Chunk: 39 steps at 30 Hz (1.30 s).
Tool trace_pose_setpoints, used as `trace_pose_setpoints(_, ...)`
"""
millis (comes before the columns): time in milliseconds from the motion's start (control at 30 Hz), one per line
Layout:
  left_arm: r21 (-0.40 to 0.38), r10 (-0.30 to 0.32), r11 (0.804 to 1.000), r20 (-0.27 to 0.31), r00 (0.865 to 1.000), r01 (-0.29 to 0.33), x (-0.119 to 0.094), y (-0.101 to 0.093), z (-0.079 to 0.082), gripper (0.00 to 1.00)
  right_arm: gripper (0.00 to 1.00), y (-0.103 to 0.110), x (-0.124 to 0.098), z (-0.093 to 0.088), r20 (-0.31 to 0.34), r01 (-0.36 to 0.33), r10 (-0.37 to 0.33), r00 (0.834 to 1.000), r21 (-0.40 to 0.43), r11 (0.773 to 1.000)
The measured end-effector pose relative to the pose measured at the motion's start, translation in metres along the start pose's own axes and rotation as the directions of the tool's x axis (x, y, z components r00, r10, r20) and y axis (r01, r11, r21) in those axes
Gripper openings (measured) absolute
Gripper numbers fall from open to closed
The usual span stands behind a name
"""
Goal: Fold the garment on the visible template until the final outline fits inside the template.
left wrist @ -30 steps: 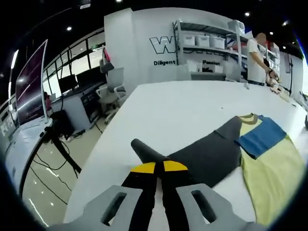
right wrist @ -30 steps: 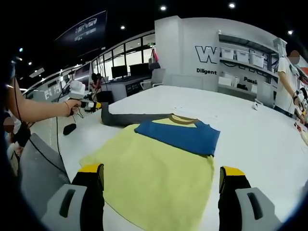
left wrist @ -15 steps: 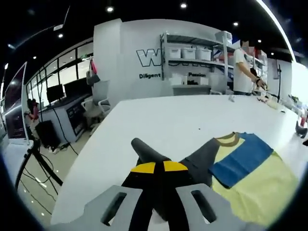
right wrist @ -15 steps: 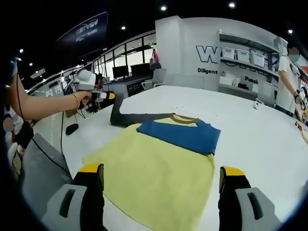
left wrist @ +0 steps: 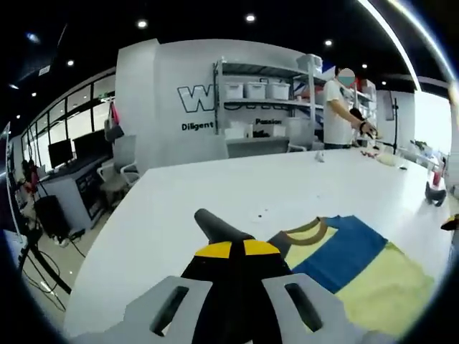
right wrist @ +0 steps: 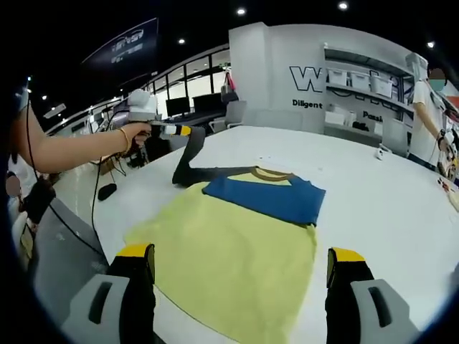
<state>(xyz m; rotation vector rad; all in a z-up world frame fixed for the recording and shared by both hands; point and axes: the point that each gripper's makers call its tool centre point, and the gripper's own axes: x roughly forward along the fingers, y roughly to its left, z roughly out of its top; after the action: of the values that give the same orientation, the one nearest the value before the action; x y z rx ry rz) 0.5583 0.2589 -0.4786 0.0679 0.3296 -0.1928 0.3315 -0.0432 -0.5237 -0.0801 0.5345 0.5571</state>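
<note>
Here my left claw (right wrist: 185,131) is clamped on the dark grey sleeve (right wrist: 188,159), my forearm stretched out level and holding the sleeve end lifted off the white surface (right wrist: 387,208). The sleeve hangs down from its tips to the garment (right wrist: 237,251), which lies flat just ahead of my right claw (right wrist: 242,276). That claw hovers low, jaws wide apart, gripping nothing; the garment's blue fold (right wrist: 265,199) sits beyond it.

Template not made out under the shirt (right wrist: 237,251). Sleeve (left wrist: 219,228) end hidden between the left gripper (left wrist: 237,249) tips. Wall lettering (left wrist: 215,100) behind the shirt partly blocked by shelves (left wrist: 262,97).
</note>
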Motion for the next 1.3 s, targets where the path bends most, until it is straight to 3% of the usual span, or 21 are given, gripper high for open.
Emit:
trace_pose_setpoints(100,0.008,-0.031,0.999,0.02,0.999,0.03,0.007,-0.018,0.013,0.02,0.99,-0.001,-0.001,-0.001,0.001,0.004,-0.004,1.0,0.003,1.0)
trace_pose_setpoints(200,0.01,-0.034,0.999,0.022,0.999,0.033,0.008,-0.02,0.015,0.02,0.99,-0.002,-0.002,-0.002,-0.002,0.005,-0.005,1.0,0.002,1.0)
trace_pose_setpoints(233,0.03,-0.071,0.997,0.038,0.997,0.07,0.015,-0.041,0.026,0.02,0.99,-0.002,-0.002,-0.002,-0.005,0.006,-0.006,1.0,0.002,1.0)
trace_pose_setpoints(467,0.067,-0.14,0.988,0.042,0.989,0.137,0.025,-0.087,0.034,0.02,0.99,-0.004,-0.006,-0.006,-0.008,0.013,-0.013,1.0,0.006,1.0)
trace_pose_setpoints(733,0.128,-0.235,0.965,0.028,0.972,0.23,0.037,-0.147,0.036,0.02,0.99,-0.008,-0.009,-0.01,-0.015,0.023,-0.023,1.0,0.013,1.0)
trace_pose_setpoints(900,0.19,-0.259,0.947,-0.015,0.966,0.257,0.045,-0.173,0.024,0.02,0.99,-0.01,-0.011,-0.013,-0.021,0.028,-0.028,0.999,0.017,0.999)
trace_pose_setpoints(1000,0.253,-0.26,0.93,-0.064,0.963,0.268,0.05,-0.186,0.008,0.02,0.99,-0.012,-0.011,-0.015,-0.025,0.033,-0.033,0.999,0.021,0.999)
trace_pose_setpoints(1133,0.383,-0.242,0.88,-0.149,0.959,0.282,0.056,-0.196,-0.02,0.02,0.99,-0.015,-0.012,-0.017,-0.032,0.041,-0.04,0.999,0.023,0.999)
trace_pose_setpoints(1300,0.383,-0.243,0.875,-0.182,0.953,0.297,0.06,-0.203,-0.038,0.02,0.99,-0.018,-0.013,-0.018,-0.03,0.047,-0.046,0.998,0.028,0.999)
